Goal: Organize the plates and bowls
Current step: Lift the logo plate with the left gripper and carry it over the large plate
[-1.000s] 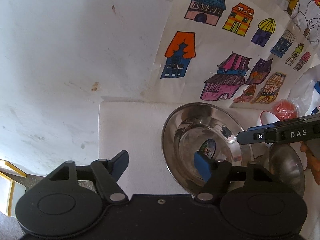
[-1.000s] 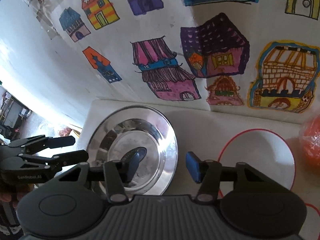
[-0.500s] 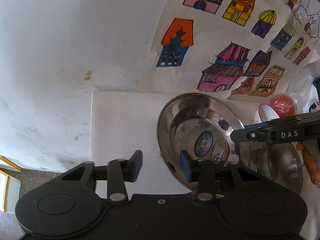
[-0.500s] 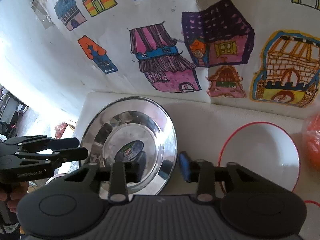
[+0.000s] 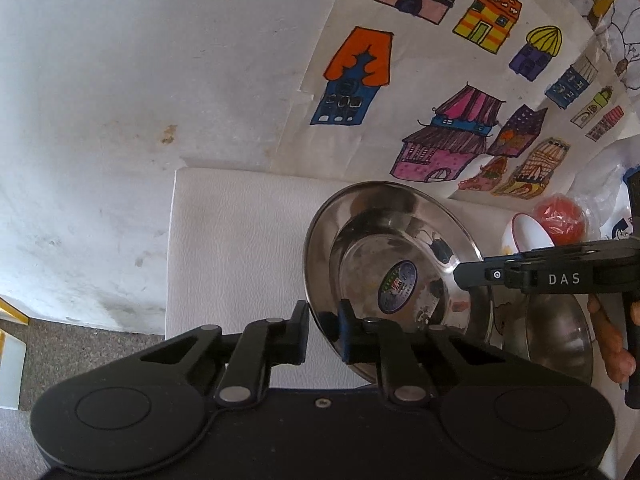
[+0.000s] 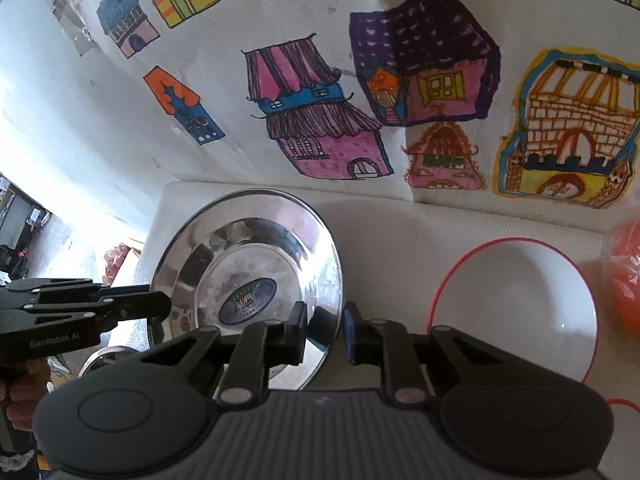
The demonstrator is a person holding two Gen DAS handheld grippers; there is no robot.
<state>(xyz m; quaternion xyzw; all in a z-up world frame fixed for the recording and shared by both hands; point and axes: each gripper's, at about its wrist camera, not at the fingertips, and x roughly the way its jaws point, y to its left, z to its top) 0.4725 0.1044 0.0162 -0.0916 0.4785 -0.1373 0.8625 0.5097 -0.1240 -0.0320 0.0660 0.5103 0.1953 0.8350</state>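
A steel plate with a round sticker in its middle lies on the white table. My left gripper has its jaws closing on the plate's near left rim, which sits between the pads. In the right wrist view the same steel plate has its right rim between the closing jaws of my right gripper. Each gripper shows in the other's view: the right gripper over the plate's right side, the left gripper at its left edge.
A white bowl with a red rim stands right of the plate, with an orange ball in plastic beyond it. A smaller steel bowl sits near the front. Drawings of houses cover the wall behind. The table's left edge drops to the floor.
Both grippers' jaws have narrowed from wide apart to tight around the plate's rim, left on its left side and right on its right. The right gripper has sunk slightly.
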